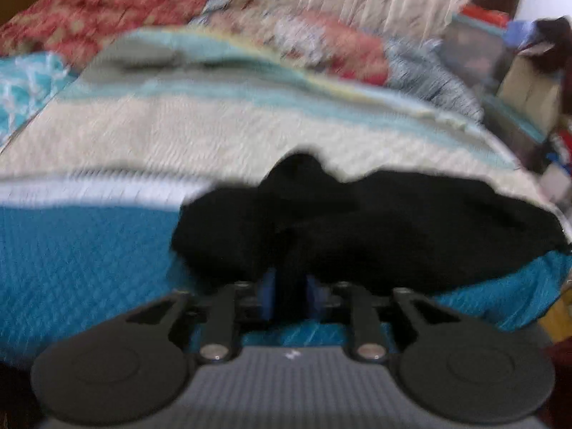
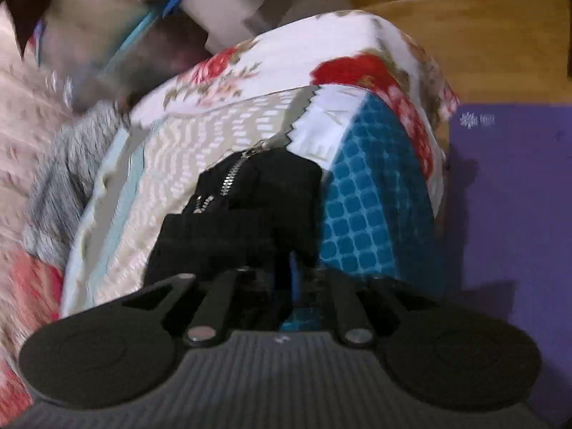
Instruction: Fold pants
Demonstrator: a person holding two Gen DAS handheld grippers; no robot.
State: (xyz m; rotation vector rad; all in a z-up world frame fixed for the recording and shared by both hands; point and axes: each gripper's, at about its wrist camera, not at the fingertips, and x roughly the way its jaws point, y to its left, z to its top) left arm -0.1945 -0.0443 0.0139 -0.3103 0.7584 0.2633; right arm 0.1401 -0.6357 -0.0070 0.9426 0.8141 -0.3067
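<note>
The black pants (image 1: 375,228) lie bunched on a quilted bedspread (image 1: 89,257) of teal, white and cream stripes. In the blurred left wrist view, my left gripper (image 1: 290,291) sits at the near edge of the bundle. Its blue pads (image 1: 269,296) stand a little apart, and a fold of black cloth lies loosely between them. The right wrist view shows the waist end of the pants (image 2: 250,214) with its silver zipper (image 2: 232,175), lying near the bed's corner. My right gripper (image 2: 287,280) is at that end's near edge, slightly open, with black cloth at its fingers.
Crumpled floral and red bedding (image 1: 321,46) is piled at the far side of the bed. A floral sheet (image 2: 286,60) covers the bed corner. Beyond it lie a purple mat (image 2: 511,196) and a wooden floor (image 2: 482,35). Boxes and clutter (image 1: 529,89) stand at the right.
</note>
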